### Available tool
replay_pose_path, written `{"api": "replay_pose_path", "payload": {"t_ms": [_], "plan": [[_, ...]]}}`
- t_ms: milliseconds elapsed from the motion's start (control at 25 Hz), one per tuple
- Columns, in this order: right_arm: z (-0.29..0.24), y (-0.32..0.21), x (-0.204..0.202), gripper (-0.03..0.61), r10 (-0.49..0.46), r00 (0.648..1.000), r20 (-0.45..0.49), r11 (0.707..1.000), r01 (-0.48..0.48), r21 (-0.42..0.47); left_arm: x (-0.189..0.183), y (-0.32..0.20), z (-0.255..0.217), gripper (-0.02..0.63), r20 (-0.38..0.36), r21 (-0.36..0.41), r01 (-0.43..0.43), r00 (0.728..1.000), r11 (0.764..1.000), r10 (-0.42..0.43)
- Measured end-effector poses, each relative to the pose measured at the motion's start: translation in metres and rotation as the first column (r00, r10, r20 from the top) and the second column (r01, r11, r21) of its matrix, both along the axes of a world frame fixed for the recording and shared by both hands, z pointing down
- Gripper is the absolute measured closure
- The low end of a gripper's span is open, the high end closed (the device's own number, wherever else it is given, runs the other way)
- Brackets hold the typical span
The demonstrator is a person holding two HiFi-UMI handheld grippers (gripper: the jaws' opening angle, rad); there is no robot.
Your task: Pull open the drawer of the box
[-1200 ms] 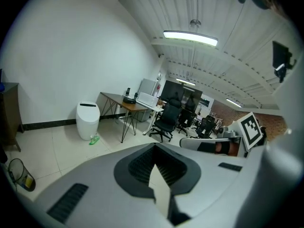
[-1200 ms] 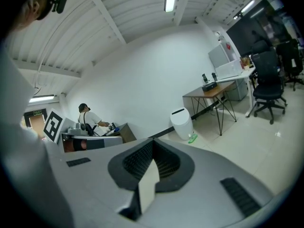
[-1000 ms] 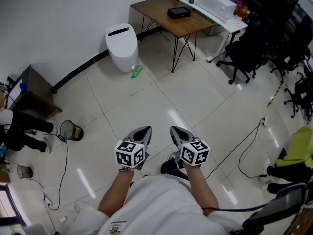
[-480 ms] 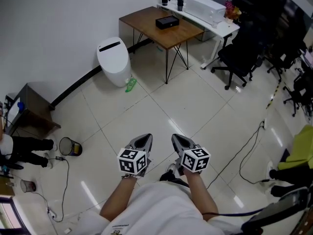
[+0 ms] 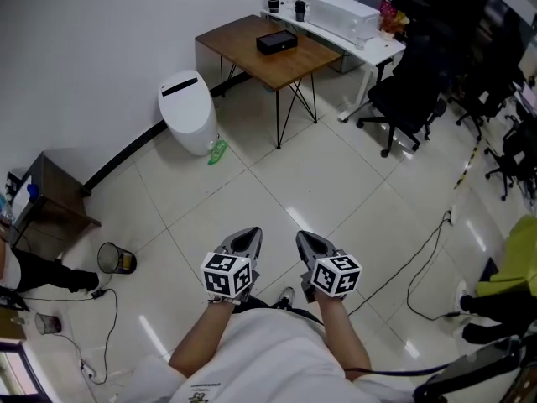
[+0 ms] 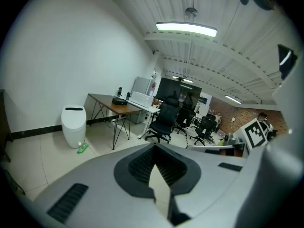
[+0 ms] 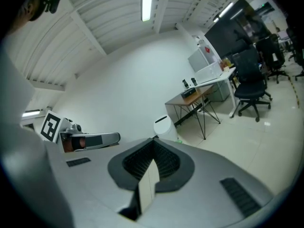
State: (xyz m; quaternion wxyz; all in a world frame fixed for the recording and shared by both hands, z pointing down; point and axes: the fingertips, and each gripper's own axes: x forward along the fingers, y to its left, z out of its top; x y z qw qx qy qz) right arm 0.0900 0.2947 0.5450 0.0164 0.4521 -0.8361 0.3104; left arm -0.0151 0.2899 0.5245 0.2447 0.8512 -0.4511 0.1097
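A small black box (image 5: 277, 42) lies on a brown wooden table (image 5: 252, 57) with thin black legs, far across the room by the white wall. It shows small in the left gripper view as the black box (image 6: 119, 101) and in the right gripper view as the black box (image 7: 189, 93). No drawer can be made out at this distance. My left gripper (image 5: 248, 233) and right gripper (image 5: 301, 237) are held side by side in front of the person's body, over the tiled floor, far from the table. Both are shut with nothing in them; left gripper (image 6: 154, 147), right gripper (image 7: 153, 140).
A white rounded bin (image 5: 186, 112) stands left of the table, a green item (image 5: 216, 152) on the floor beside it. A white desk (image 5: 369, 40) and black office chairs (image 5: 411, 91) are at the right. Cables (image 5: 419, 259) cross the floor; a dark side table (image 5: 50, 196) sits at the left.
The table and white bin have slid left and a little lower in the head view, as the person moves across the floor. Both grippers keep their pose and stay shut.
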Motion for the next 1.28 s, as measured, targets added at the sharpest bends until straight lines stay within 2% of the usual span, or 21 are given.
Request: {"api": "replay_pose_path", "payload": {"t_ms": [200, 560, 920, 1280], "plan": [[0.004, -0.005, 0.017, 0.591, 0.029, 0.999, 0.013, 0.999, -0.029, -0.013, 0.018, -0.005, 0.002, 0.612, 0.009, -0.012, -0.029, 1.0, 1.0, 0.029], [0.016, -0.035, 0.01, 0.591, 0.02, 1.0, 0.017, 0.999, -0.019, -0.032, 0.024, -0.036, 0.013, 0.612, 0.007, -0.026, -0.061, 0.998, 0.998, 0.061], [0.016, -0.091, 0.029, 0.591, 0.077, 0.997, -0.007, 0.996, -0.077, -0.046, 0.035, -0.104, 0.013, 0.612, -0.03, -0.033, -0.096, 0.995, 0.995, 0.095], [0.003, -0.177, 0.03, 0.591, 0.087, 0.996, -0.036, 0.996, -0.087, -0.023, 0.04, -0.194, 0.002, 0.612, -0.044, -0.021, -0.124, 0.991, 0.992, 0.123]]}}
